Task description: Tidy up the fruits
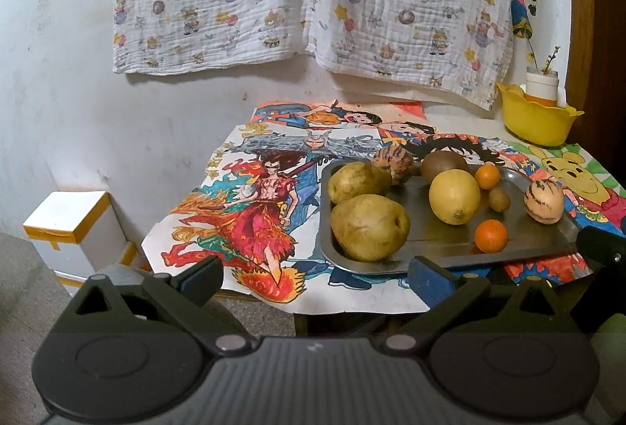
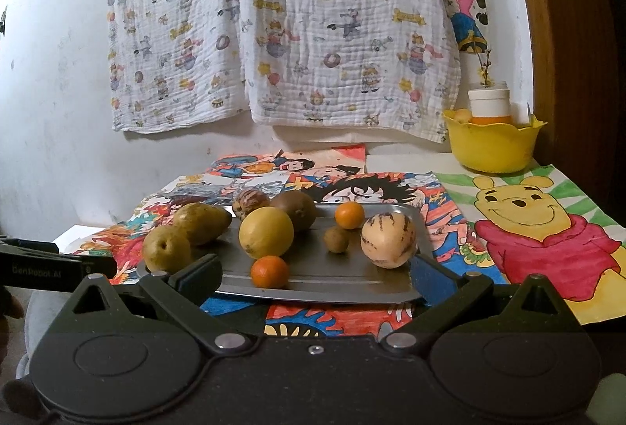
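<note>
Right wrist: spread tool (image 2: 315, 270) fronts tray (image 2: 313, 292) edge.

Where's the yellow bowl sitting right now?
The yellow bowl sits at the table's far right corner by the wall, beyond the Winnie the Pooh drawing, well behind and right of the metal tray. A white container stands inside it.

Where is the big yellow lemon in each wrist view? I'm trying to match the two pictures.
Left wrist: lemon right of centre on the steel tray.
Right wrist: lemon left of centre on the tray.
Shared landmark: yellow bowl at back right.
</note>
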Action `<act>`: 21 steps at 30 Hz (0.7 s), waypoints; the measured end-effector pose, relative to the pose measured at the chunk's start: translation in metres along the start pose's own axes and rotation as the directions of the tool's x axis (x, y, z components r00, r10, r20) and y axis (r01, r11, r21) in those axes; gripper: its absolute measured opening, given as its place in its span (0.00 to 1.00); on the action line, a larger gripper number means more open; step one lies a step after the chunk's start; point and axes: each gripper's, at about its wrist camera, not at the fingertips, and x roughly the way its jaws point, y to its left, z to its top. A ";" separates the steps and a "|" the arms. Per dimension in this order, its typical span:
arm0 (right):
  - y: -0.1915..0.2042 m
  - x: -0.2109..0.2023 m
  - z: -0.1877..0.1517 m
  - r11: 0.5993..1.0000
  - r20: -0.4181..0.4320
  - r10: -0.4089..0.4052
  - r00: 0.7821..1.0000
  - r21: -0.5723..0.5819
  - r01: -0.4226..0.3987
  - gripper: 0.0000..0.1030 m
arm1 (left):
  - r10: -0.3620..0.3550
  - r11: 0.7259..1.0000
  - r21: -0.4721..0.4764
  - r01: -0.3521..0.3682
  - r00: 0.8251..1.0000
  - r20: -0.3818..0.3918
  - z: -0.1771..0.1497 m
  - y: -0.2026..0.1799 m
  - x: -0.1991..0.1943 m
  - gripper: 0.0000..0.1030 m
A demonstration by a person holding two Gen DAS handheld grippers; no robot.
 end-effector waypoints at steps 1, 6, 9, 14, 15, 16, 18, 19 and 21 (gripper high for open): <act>-0.001 0.000 0.000 1.000 0.000 0.000 1.000 0.000 0.000 0.99 | -0.001 1.000 0.001 0.001 1.000 -0.001 0.000 0.000 0.000 1.00; -0.001 0.000 0.000 1.000 0.000 0.001 1.000 -0.002 -0.001 0.99 | 0.000 1.000 0.005 0.000 1.000 -0.006 0.000 0.000 0.000 1.00; 0.000 0.000 0.000 1.000 -0.001 -0.001 1.000 -0.002 0.001 0.99 | 0.001 1.000 0.007 -0.001 1.000 -0.005 0.000 -0.001 0.000 1.00; 0.000 0.001 -0.001 1.000 -0.010 0.005 1.000 -0.005 -0.005 0.99 | 0.001 1.000 0.006 -0.001 1.000 -0.003 -0.001 -0.001 0.000 1.00; 0.000 0.001 0.000 1.000 -0.010 0.003 1.000 -0.005 -0.004 0.99 | 0.001 1.000 0.006 -0.001 1.000 -0.004 -0.001 0.000 0.000 1.00; 0.000 0.001 0.000 1.000 -0.010 0.003 1.000 -0.005 -0.003 0.99 | 0.001 1.000 0.007 -0.001 1.000 -0.005 -0.001 -0.001 0.000 1.00; -0.001 0.000 0.000 1.000 -0.009 0.005 1.000 -0.004 -0.005 0.99 | 0.000 1.000 0.008 0.000 1.000 -0.006 -0.001 0.000 0.000 1.00; 0.000 0.001 0.000 1.000 -0.011 0.005 1.000 -0.004 -0.005 0.99 | 0.000 1.000 0.008 0.000 1.000 -0.006 -0.001 0.000 0.000 1.00; 0.000 0.001 -0.001 1.000 -0.012 0.003 1.000 -0.006 -0.003 0.99 | -0.001 1.000 0.009 0.001 1.000 -0.006 -0.001 0.000 0.000 1.00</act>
